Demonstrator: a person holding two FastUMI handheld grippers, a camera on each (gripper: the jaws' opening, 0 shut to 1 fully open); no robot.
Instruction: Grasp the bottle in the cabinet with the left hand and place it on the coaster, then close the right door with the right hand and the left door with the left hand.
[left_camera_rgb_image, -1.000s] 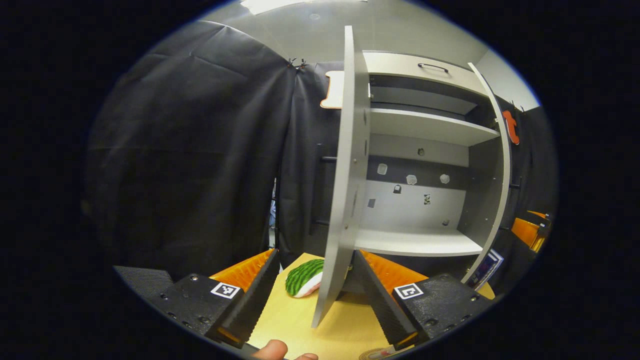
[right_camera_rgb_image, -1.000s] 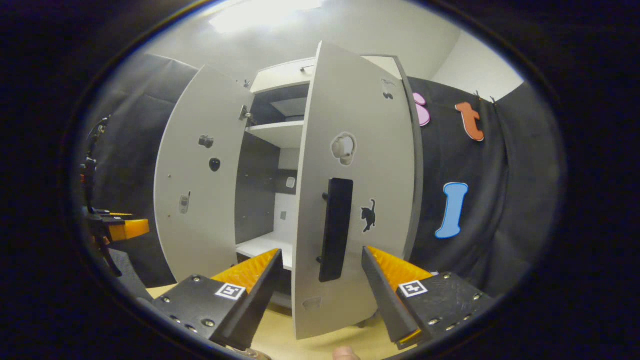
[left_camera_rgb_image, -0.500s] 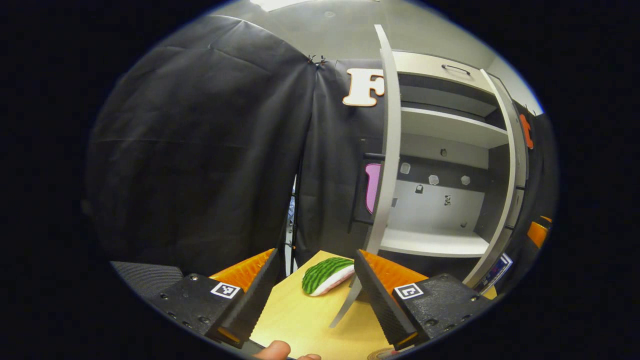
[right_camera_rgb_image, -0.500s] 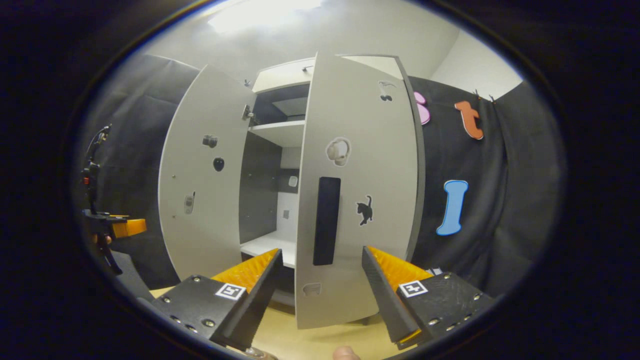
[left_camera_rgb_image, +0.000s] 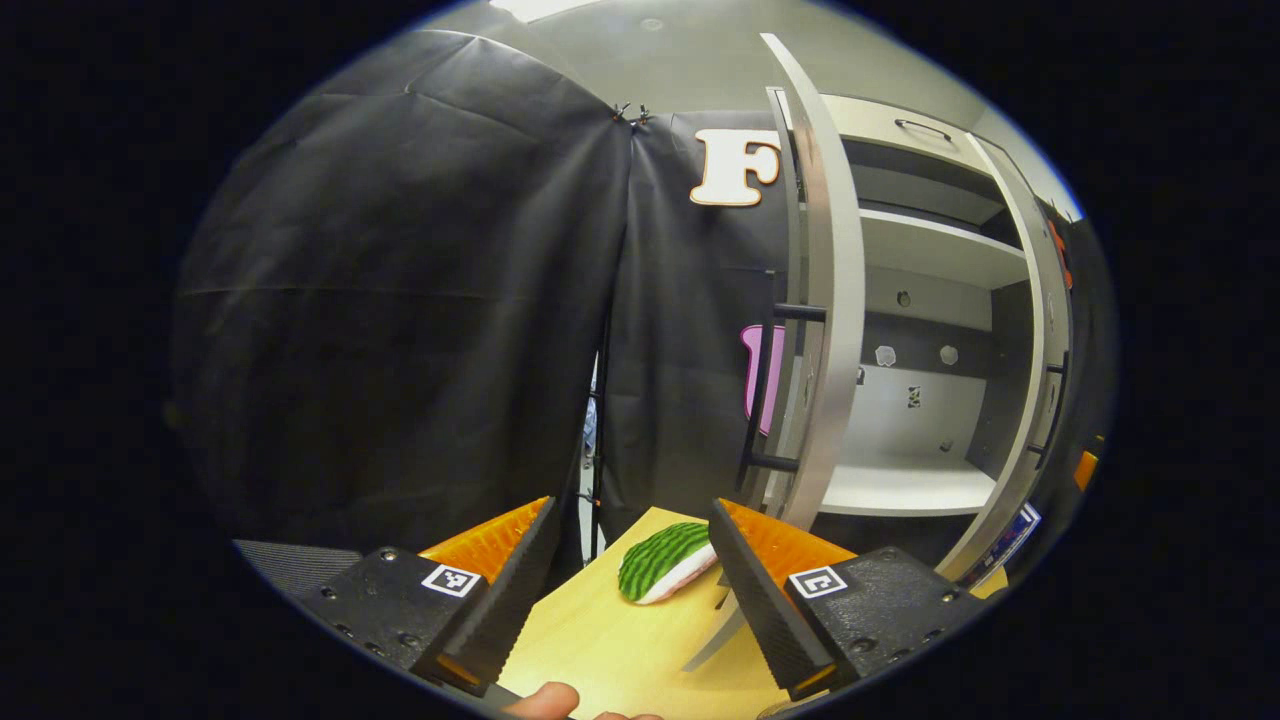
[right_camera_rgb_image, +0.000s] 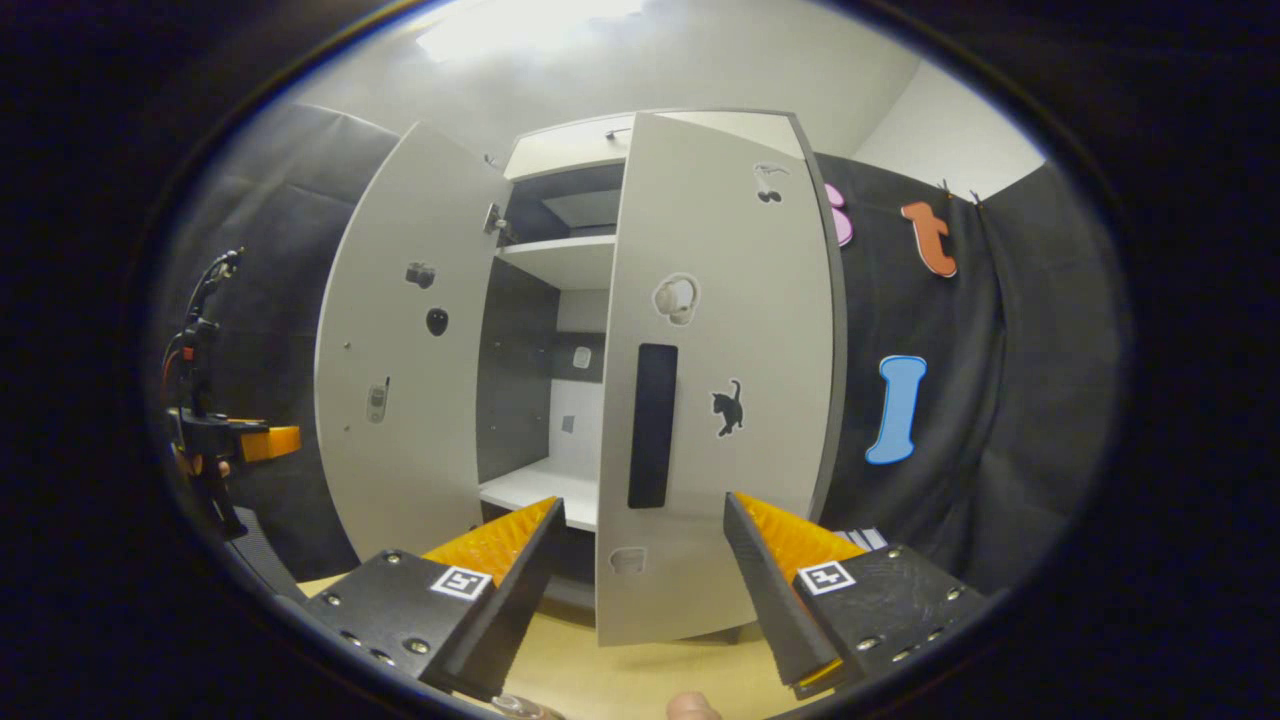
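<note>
In the left gripper view the cabinet's left door (left_camera_rgb_image: 825, 300) stands wide open and nearly edge-on, its black bar handle (left_camera_rgb_image: 765, 390) on the outer side. My left gripper (left_camera_rgb_image: 630, 600) is open low in front of that door's bottom corner, nothing between its fingers. In the right gripper view the right door (right_camera_rgb_image: 740, 330) faces me, swung most of the way in, with a black handle (right_camera_rgb_image: 652, 425). A gap to its left shows the shelves (right_camera_rgb_image: 540, 485). My right gripper (right_camera_rgb_image: 640, 590) is open just before this door's lower edge. The left door (right_camera_rgb_image: 400, 350) stands open beyond.
A watermelon-slice toy (left_camera_rgb_image: 665, 560) lies on the yellow table (left_camera_rgb_image: 600, 650) near the left door. A small box (left_camera_rgb_image: 1005, 535) sits by the right door's foot. The left gripper (right_camera_rgb_image: 215, 440) and the hand holding it appear far left. Black cloth walls surround the cabinet.
The right door has swung further in toward the cabinet. My left gripper has shifted to the outer side of the left door, so its handle now faces me.
</note>
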